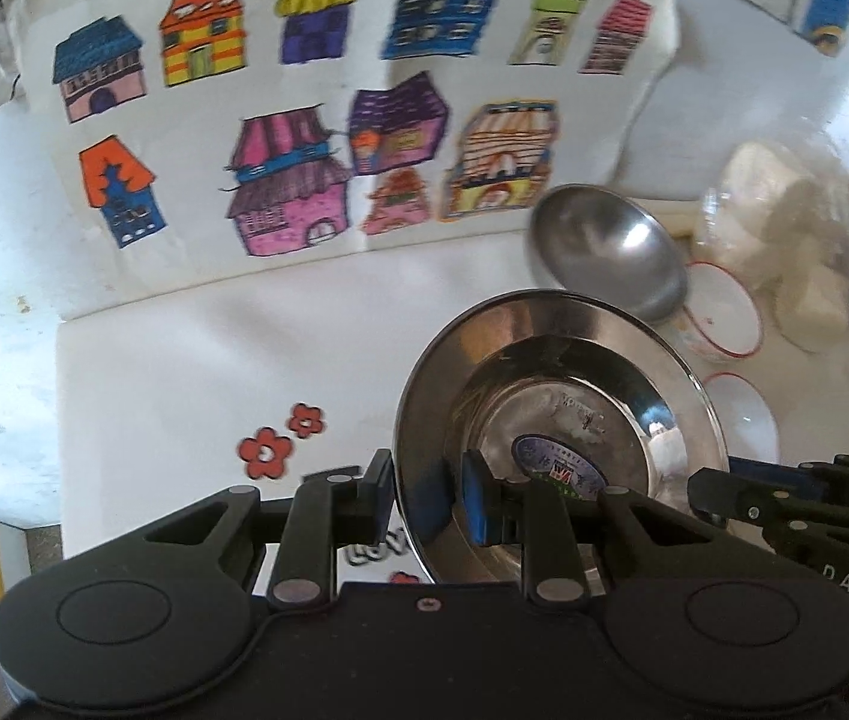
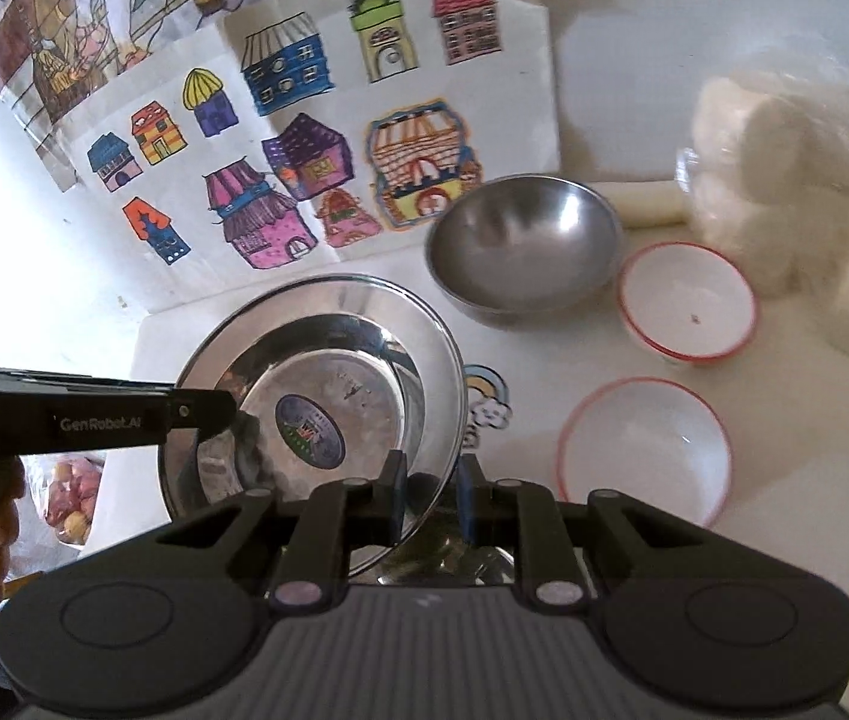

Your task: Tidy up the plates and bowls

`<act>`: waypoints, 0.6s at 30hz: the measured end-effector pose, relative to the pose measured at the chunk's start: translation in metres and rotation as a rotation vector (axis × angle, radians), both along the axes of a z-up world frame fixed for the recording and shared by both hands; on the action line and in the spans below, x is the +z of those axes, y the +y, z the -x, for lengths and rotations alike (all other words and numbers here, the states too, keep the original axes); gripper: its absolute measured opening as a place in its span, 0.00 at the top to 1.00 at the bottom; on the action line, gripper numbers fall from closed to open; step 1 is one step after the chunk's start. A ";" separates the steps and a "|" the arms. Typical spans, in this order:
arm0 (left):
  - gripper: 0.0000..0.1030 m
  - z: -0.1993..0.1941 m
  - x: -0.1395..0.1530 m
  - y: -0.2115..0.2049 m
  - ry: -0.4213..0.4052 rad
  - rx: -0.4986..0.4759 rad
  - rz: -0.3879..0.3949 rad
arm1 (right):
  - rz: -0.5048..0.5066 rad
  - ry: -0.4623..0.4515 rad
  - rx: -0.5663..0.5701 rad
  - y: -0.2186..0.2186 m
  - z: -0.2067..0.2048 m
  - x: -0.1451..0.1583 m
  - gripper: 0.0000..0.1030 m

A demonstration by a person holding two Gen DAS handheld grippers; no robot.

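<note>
With my left claw [image 1: 427, 501] and right claw [image 2: 430, 498] each pinching a rim of the steel plate [image 2: 328, 324], I should carry it level, clear of the steel bowl [image 2: 523, 246].

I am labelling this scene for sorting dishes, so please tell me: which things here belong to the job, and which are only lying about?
Belong to the job:
- steel plate, held at its rim by the left gripper and the right gripper
- steel bowl
- two white bowls with red rims

Only lying about:
- coloured house drawings
- bag of white rolls
- flower stickers
</note>
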State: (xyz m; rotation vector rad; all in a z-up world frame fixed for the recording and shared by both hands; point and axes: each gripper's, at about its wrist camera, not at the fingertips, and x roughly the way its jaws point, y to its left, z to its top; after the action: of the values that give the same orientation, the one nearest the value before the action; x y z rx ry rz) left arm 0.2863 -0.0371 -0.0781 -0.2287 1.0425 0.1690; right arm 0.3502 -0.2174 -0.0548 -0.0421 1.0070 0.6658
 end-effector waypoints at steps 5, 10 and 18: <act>0.75 0.012 0.000 -0.022 -0.006 -0.030 0.015 | 0.020 -0.006 -0.009 -0.021 0.013 0.001 0.81; 0.75 0.025 -0.008 -0.041 0.026 -0.081 0.009 | 0.057 0.009 0.002 -0.039 0.031 -0.005 0.81; 0.75 0.040 -0.022 -0.056 0.099 -0.118 -0.007 | 0.132 0.046 0.047 -0.046 0.060 -0.025 0.81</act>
State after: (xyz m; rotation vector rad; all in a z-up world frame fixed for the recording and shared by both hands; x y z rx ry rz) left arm 0.2462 -0.0933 -0.0999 -0.1537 1.1500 0.0781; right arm 0.2900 -0.2632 -0.0801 -0.1669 1.0963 0.6448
